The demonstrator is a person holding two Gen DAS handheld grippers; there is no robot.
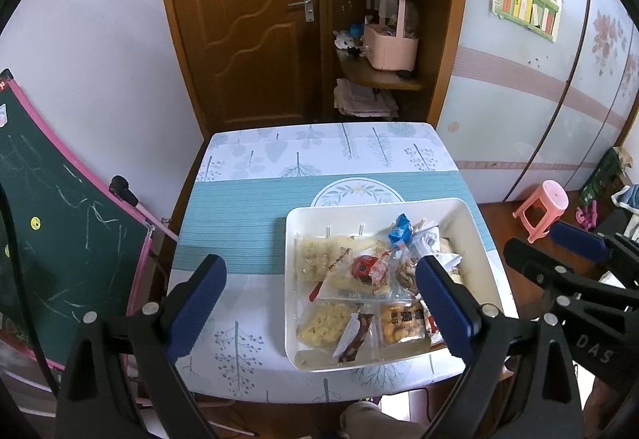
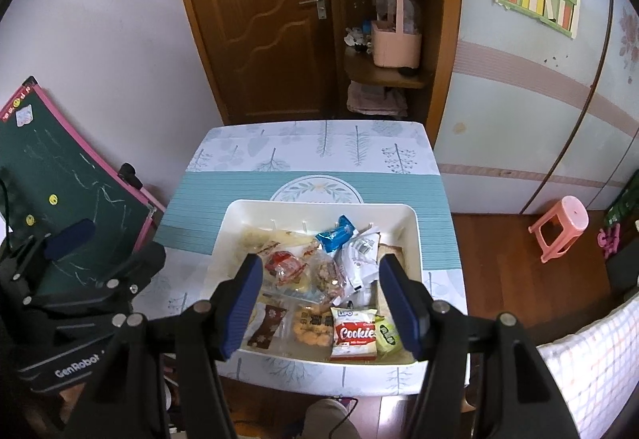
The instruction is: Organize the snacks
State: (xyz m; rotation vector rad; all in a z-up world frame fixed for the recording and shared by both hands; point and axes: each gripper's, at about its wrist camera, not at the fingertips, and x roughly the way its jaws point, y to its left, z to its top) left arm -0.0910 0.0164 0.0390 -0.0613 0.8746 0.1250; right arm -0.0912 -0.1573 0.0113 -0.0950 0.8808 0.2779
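A: Blue pads of my right gripper (image 2: pixel 321 303) stand apart, nothing between them; left gripper (image 1: pixel 319 303) likewise apart and empty.

B: Target?

A: Cookies packet (image 2: pixel 355 335), near edge of the white tray (image 2: pixel 319 205), roughly 5 o'clock from my right gripper, long axis about upright in view. Right hand is nearer, I judge. Beyond, blue wrapper (image 2: pixel 336 235) at 12 o'clock.

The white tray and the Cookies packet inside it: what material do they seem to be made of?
The white tray looks like moulded plastic with a smooth, slightly glossy finish: rounded corners, even walls and a soft sheen. The Cookies packet seems to be thin printed plastic film, glossy, with crimped ends and small wrinkles; whether the film is foil-lined cannot be told.
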